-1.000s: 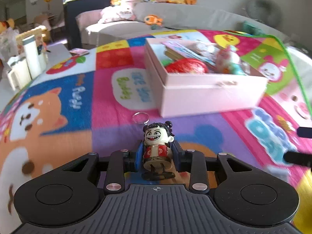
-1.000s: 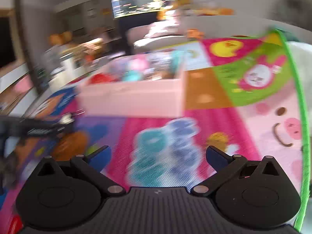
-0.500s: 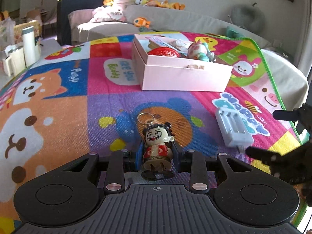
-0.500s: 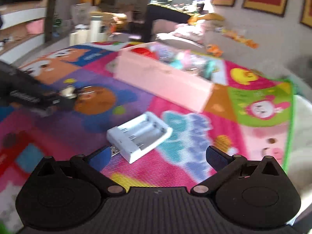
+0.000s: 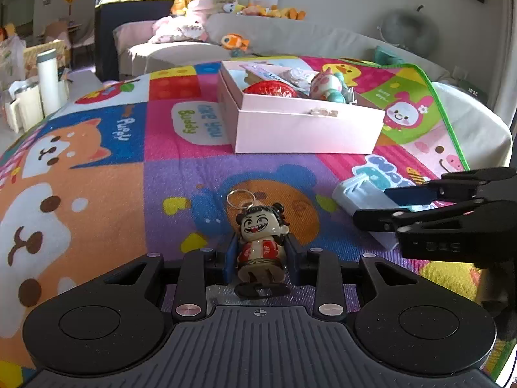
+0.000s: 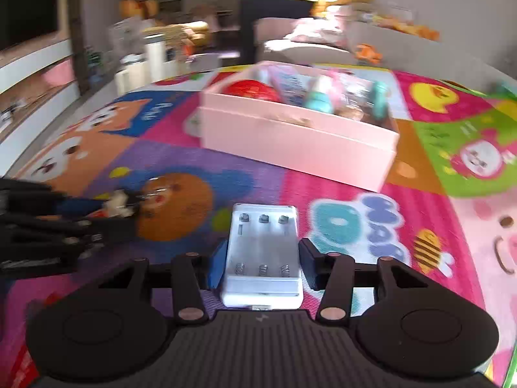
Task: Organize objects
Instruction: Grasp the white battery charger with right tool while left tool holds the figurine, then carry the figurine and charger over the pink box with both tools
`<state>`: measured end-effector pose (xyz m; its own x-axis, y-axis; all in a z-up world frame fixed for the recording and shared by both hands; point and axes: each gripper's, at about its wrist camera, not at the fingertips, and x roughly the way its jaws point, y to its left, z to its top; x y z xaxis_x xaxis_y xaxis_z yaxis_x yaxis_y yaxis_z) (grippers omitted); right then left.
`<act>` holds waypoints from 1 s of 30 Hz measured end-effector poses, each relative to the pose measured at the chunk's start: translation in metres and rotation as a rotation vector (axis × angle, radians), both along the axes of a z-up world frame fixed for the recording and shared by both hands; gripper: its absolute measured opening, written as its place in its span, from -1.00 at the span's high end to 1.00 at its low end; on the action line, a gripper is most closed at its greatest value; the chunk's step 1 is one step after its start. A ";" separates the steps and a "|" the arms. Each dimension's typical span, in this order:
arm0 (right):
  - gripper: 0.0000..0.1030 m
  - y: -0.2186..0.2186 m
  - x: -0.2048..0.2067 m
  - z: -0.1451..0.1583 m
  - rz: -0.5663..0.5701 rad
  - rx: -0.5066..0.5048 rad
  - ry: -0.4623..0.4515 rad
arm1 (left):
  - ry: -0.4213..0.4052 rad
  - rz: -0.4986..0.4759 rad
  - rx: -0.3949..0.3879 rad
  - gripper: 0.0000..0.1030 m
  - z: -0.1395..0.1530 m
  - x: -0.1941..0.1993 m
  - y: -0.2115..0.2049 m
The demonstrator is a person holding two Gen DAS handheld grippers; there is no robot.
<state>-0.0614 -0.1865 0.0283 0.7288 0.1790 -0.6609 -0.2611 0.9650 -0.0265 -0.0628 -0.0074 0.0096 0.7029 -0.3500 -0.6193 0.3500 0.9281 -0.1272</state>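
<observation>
My left gripper point(image 5: 261, 258) is shut on a small grinning figurine keychain point(image 5: 260, 226), held upright just above the colourful play mat point(image 5: 97, 194), its ring pointing ahead. A white battery charger point(image 6: 263, 252) lies flat on the mat between the fingers of my right gripper point(image 6: 261, 260), whose jaws are closing, with both blue pads against the charger's long sides. The left wrist view shows the right gripper point(image 5: 371, 205) from the side around the charger point(image 5: 358, 194). An open pink box point(image 5: 307, 129) holding several toys stands further back; it also shows in the right wrist view point(image 6: 290, 142).
The mat's green edge point(image 5: 449, 129) runs down the right side, with white bedding beyond. A white bottle point(image 5: 48, 84) and containers stand off the mat's far left. A sofa point(image 5: 290, 35) with plush toys lies behind the box.
My left gripper drew back from the pink box with the figurine, then held still. My right gripper swung onto the charger, lined up with it and closed from wide open to its sides.
</observation>
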 end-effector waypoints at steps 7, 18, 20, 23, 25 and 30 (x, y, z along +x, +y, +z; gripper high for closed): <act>0.08 -0.034 -0.011 0.046 0.020 0.098 -0.115 | -0.055 -0.002 -0.040 0.34 0.034 0.030 0.001; 0.08 -0.081 0.024 0.081 -0.099 0.101 -0.243 | -0.256 -0.015 -0.122 0.33 0.120 0.173 -0.047; 0.08 -0.085 0.032 0.079 -0.117 0.107 -0.226 | -0.170 0.005 -0.162 0.32 0.113 0.205 -0.050; 0.08 -0.090 0.040 0.077 -0.139 0.118 -0.205 | -0.167 0.070 -0.246 0.31 0.104 0.214 -0.038; 0.08 -0.093 0.045 0.079 -0.143 0.133 -0.193 | -0.172 0.034 -0.292 0.31 0.098 0.204 -0.027; 0.08 -0.092 0.069 0.092 -0.132 0.166 -0.191 | -0.148 -0.006 -0.274 0.31 0.076 0.168 -0.001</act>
